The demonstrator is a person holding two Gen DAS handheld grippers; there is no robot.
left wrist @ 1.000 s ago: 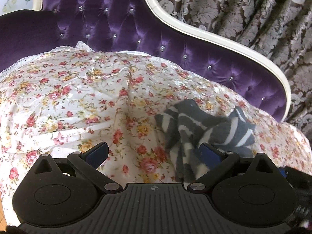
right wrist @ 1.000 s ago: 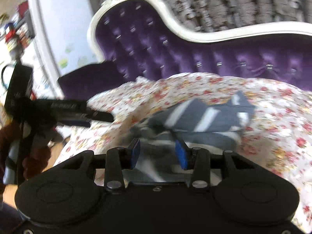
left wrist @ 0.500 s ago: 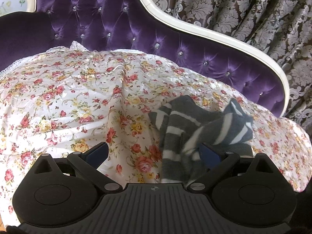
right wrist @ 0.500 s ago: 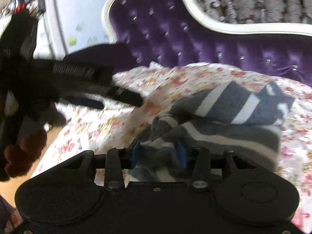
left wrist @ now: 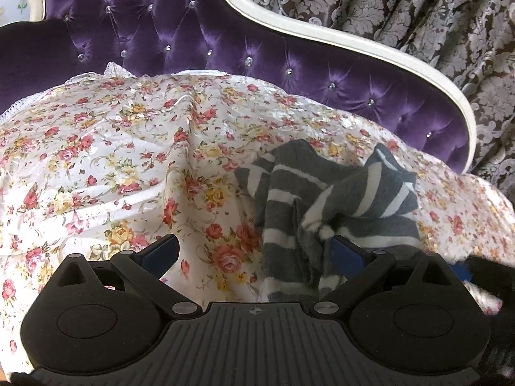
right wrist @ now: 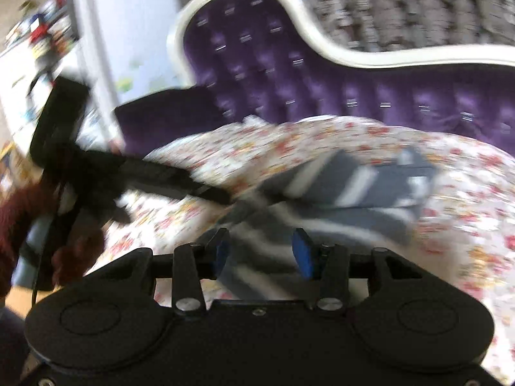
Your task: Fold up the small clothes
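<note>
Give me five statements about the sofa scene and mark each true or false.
1. The striped garment is grey and white. True.
2. It lies on a plain blue sheet. False: it lies on a floral cloth.
3. The sofa back is purple and tufted. True.
4. The left claw is clamped shut on the floral cloth. False: it stands wide open, with the garment's edge by one finger.
5. The garment is folded into a neat square. False: it lies crumpled.
</note>
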